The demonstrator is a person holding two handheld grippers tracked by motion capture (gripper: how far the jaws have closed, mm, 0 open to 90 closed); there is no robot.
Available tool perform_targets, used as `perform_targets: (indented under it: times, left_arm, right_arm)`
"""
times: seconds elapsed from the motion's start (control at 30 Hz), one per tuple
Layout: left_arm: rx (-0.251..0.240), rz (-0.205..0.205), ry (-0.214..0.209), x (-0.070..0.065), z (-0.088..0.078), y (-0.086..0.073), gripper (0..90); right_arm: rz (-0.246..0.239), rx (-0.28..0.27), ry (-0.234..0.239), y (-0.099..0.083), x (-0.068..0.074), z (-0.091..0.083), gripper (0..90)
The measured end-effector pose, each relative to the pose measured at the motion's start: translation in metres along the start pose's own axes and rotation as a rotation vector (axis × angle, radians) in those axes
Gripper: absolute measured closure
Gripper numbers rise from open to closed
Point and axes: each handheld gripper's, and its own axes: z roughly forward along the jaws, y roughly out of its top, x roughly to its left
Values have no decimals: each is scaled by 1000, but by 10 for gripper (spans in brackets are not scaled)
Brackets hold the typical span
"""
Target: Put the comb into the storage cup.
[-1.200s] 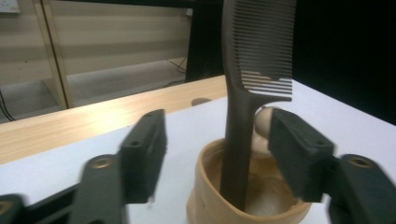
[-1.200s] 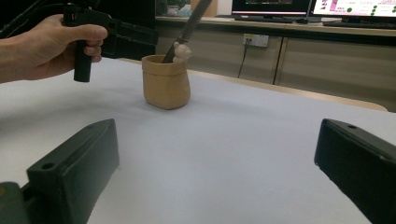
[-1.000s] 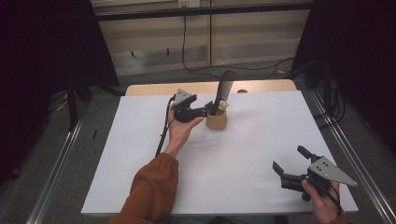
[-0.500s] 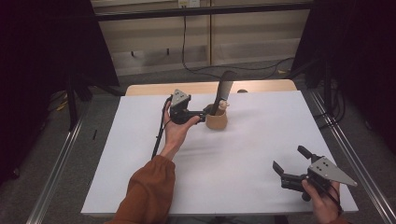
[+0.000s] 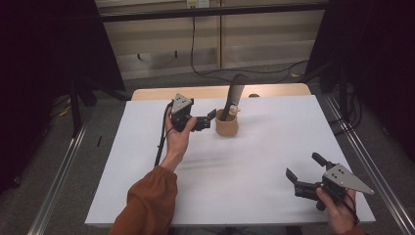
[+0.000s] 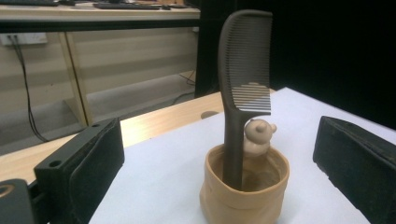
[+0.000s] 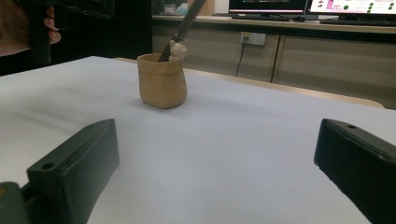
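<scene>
A tan, sack-shaped pot stands at the back middle of the white table top. A dark comb stands upright in it, beside a small tan bear figure. My left gripper hovers just left of the pot, pointing at it and apart from it. Its jaws have just been opening; they stand open with nothing between them. In the left gripper view the pot and comb lie a little ahead. My right gripper rests open and empty at the front right.
A strip of wooden table shows behind the white sheet. Metal rails run along both sides. Dark curtains and a cable hang behind. From the right gripper view the pot is far off across bare white surface.
My left gripper has drawn back to the left, away from the pot, and risen a little, with its jaws opening wider. The comb stays standing in the pot. The right gripper has not moved.
</scene>
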Motion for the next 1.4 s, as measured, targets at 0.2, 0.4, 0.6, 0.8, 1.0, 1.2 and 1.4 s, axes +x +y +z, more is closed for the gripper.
perform_targets:
  times: [0.2,0.4,0.6,0.8,1.0,1.2,1.4]
  left_arm:
    - [-22,32,-2,-3,-13,2,21]
    - [-57,32,-7,-5,-26,-1,20]
    - [-78,57,21,-6,-37,-7,20]
    - [-76,34,24,-2,-47,-10,20]
    - [-83,27,32,1,-61,-12,20]
    - [-80,62,30,-2,-72,-15,20]
    - [-82,79,58,-1,-86,-17,22]
  right_arm:
    - [7,-4,-7,0,-1,0,0]
    - [1,-8,-13,0,-1,-1,0]
    - [-4,-7,-10,1,-1,0,0]
    - [-13,-11,-14,1,0,1,0]
    - [-18,-13,0,2,1,1,0]
    - [-16,-14,-1,2,2,2,0]
    - [-15,-12,-4,2,1,2,0]
